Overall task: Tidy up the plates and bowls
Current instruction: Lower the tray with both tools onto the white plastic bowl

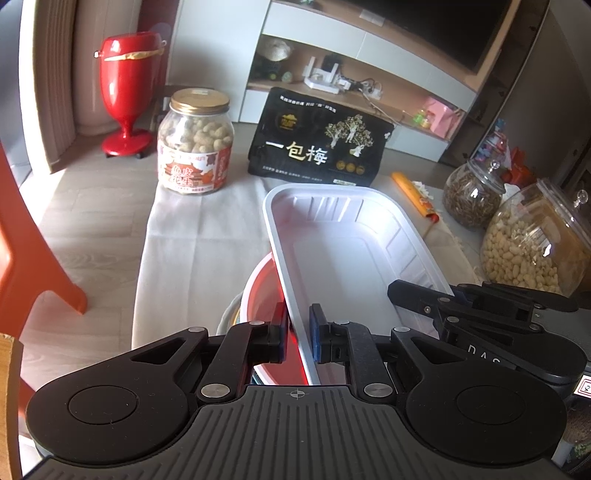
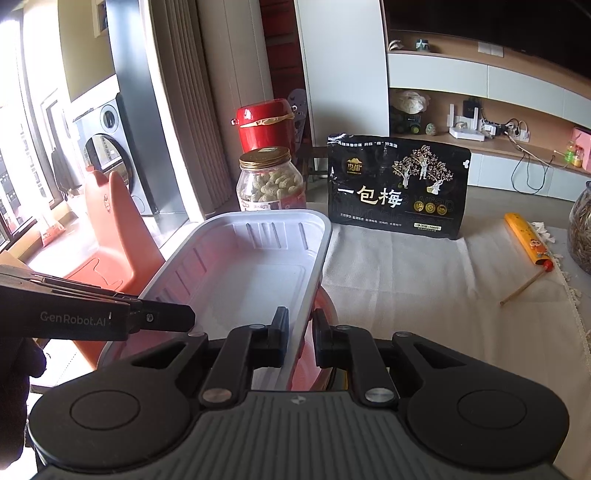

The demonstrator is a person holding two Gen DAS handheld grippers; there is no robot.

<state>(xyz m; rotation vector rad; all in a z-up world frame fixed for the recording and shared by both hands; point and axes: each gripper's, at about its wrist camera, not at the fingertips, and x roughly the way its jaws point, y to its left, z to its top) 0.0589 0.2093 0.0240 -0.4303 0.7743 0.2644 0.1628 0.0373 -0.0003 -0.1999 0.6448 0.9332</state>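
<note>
A smooth white rectangular plastic tray (image 1: 343,243), ribbed along its walls, sat above a red bowl (image 1: 264,295) on the cloth-covered table (image 2: 424,280). The left gripper (image 1: 299,332) and right gripper (image 2: 300,332) each clamped its opposite rim.

Left gripper (image 1: 298,332) clamps white tray (image 1: 343,243) rim above red bowl (image 1: 264,295).

You see a pale wood floor (image 1: 92,206) at left, sunlit; white-and-wood wall shelving (image 1: 332,74) across the top with a dark television (image 1: 461,29) at upper right. An orange chair (image 2: 110,229) stands beside bright windows (image 2: 22,147) at far left.
</note>
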